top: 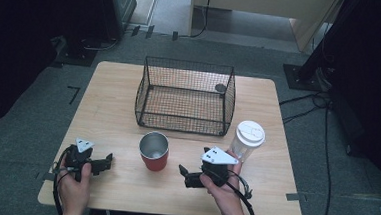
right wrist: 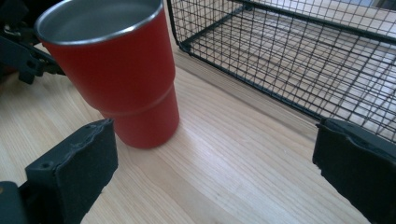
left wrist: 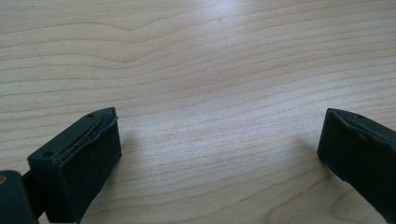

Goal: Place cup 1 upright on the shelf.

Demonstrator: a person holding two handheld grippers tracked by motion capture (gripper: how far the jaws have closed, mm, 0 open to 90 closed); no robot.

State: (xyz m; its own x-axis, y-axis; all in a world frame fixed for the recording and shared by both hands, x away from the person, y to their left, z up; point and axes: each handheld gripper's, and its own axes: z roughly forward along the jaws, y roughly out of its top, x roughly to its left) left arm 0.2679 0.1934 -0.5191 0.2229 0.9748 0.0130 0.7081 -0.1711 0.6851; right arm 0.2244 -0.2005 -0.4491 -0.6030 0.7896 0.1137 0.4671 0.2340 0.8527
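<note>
At the bottom of the high view, two hands are seen, each holding a gripper low over the wooden table (top: 113,103). The right gripper (top: 182,171) is held with its jaws spread wide and nothing between them; in its own view the red cup (right wrist: 119,70) stands at the upper left, just beyond the left jaw. The left gripper (top: 109,160) is also wide open and empty, over bare wood at the lower left.

The cup is upright at the lower middle of the high view, between the two grippers. It is judged that it can be pushed or tipped if a jaw hits its wall before closing, as it is tall and its base is narrow.

The wire basket (top: 185,96) stands just behind the cup, so little room is left there. A clear cup with a white lid (top: 247,139) stands close by the right hand and can be knocked by it.
</note>
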